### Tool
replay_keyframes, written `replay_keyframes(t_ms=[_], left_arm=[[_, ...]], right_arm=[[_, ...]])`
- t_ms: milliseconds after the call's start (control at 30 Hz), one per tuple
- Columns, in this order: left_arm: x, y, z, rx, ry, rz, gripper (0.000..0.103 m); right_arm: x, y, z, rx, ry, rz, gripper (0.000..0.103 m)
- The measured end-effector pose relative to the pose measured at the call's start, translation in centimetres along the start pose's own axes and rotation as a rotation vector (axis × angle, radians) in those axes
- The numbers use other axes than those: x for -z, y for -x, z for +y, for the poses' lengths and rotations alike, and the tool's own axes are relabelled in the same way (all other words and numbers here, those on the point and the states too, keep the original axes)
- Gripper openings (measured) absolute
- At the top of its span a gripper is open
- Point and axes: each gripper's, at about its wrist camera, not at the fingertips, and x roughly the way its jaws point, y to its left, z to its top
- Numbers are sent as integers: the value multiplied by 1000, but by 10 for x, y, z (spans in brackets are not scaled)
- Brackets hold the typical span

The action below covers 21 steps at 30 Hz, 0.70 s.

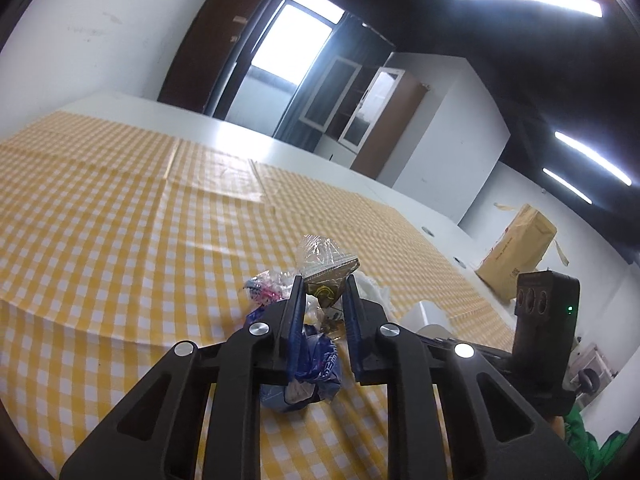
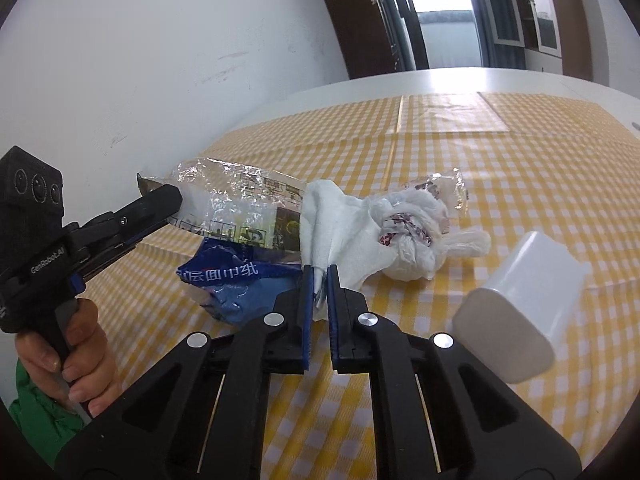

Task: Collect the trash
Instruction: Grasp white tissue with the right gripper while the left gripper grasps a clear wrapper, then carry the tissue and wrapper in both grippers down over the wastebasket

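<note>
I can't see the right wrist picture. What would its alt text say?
The right gripper pinches a white tissue in a trash pile on a yellow checked tablecloth, while the left gripper, held by a hand, grips a clear wrapper. A blue wrapper lies underneath, and a white bin lies tipped at right.

Your trash sits in one cluster on the yellow check cloth. Clear printed wrapper (image 2: pixel 240 208): crinkled, lifted off the cloth at its left end. Blue tissue packet (image 2: pixel 236 284): crumpled, lying under the wrapper. White paper tissue (image 2: pixel 340 236): draped, touching both. Knotted white plastic bag (image 2: pixel 408 236): beside the tissue, possibly resting against it.
</note>
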Motion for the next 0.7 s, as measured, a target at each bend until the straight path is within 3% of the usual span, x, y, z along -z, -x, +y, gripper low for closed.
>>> replay_keyframes(t_ms=[333,400,600,700], left_arm=[[2,40,-8,11,1,-167,16],[4,52,-13,-8,7,-184,16],[17,97,-35,45,20,-219,15],[29,109,-44,45,29,-200,15]], right_arm=[[13,51,-4,31,11,-65,6],[14,60,-8,35,23,-78,6],[22,83,-1,26,45,-102,6],[31,95,9,11,51,-105,6]])
